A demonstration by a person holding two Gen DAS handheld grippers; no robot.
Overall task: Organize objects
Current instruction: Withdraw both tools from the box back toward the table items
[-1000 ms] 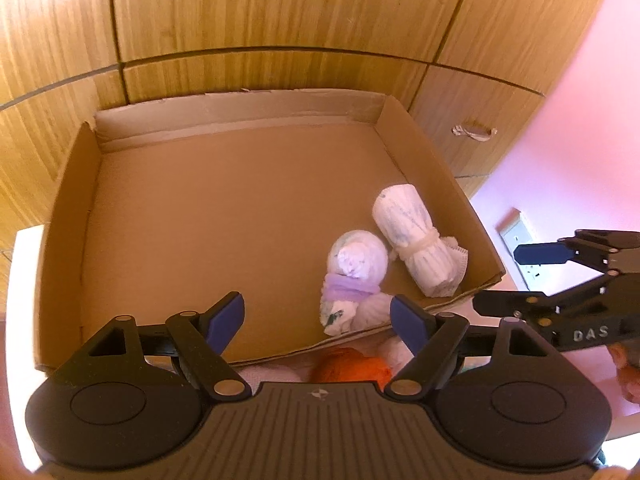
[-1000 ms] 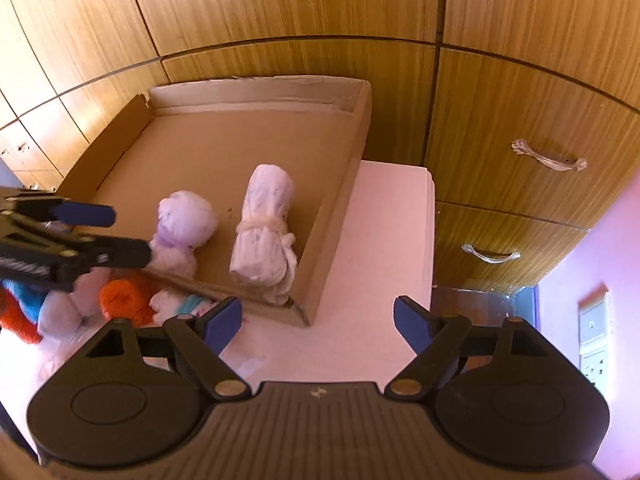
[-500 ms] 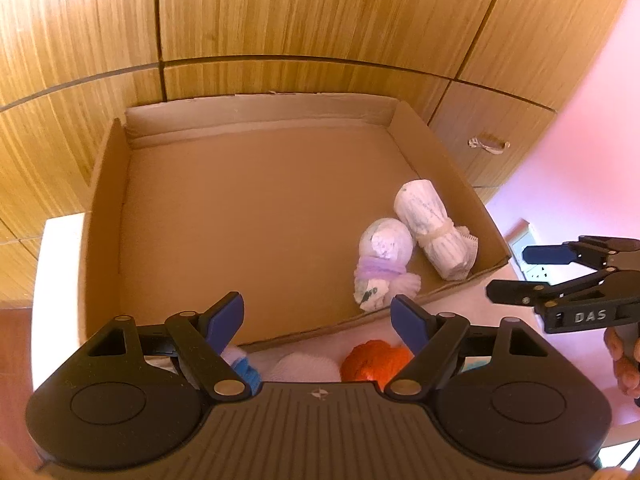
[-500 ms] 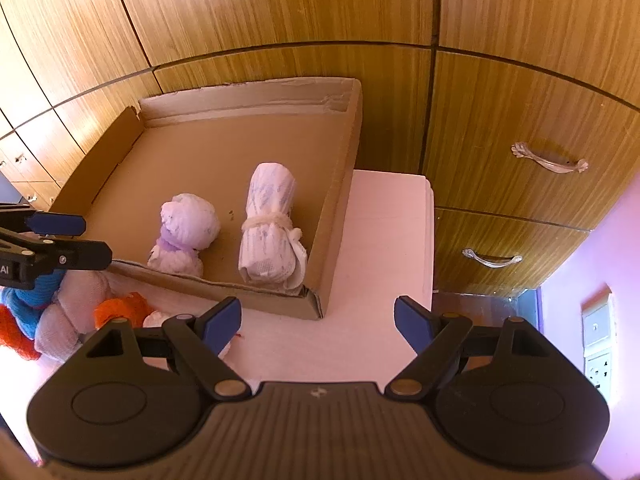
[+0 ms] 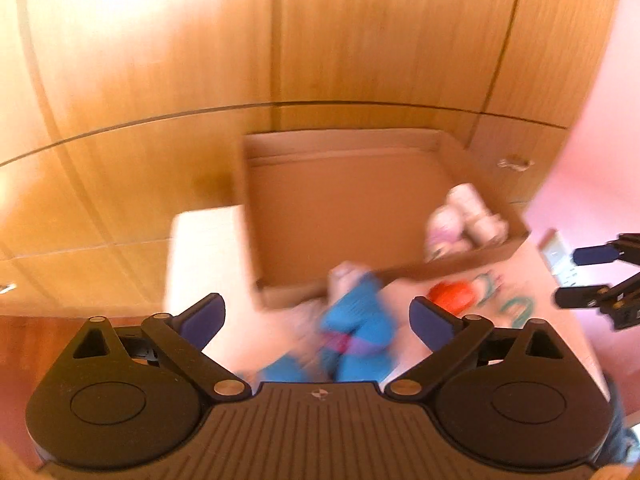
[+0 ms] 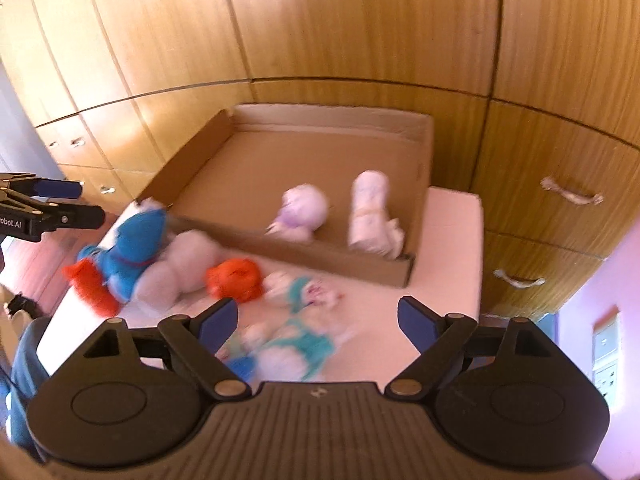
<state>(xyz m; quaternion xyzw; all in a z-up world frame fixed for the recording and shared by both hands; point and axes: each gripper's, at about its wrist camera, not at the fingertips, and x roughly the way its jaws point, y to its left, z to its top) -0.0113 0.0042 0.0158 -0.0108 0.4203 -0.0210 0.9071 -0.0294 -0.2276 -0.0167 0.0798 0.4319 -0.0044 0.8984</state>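
Left gripper (image 5: 316, 316): we have pulled back; fingers released, empty.
Right gripper (image 6: 318, 320): also back, fingers released.
Box (image 6: 320, 254): at the desk's (image 6: 448, 276) far edge, holding two rolls (image 6: 370, 210).
Toys (image 6: 132, 248): now seen outside, along the box's near wall.

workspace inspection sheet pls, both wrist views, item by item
surface: white tabletop, box and loose bundles on it
job's things: cardboard box open, holding a lilac bundle and a white roll; outside it lie a blue and red bundle, an orange bundle and teal and white pieces
clutter: nothing seen
grippers: left gripper open, empty; right gripper open, empty
cables: nothing seen
surroundings: wooden cabinets, drawer handles, pink wall
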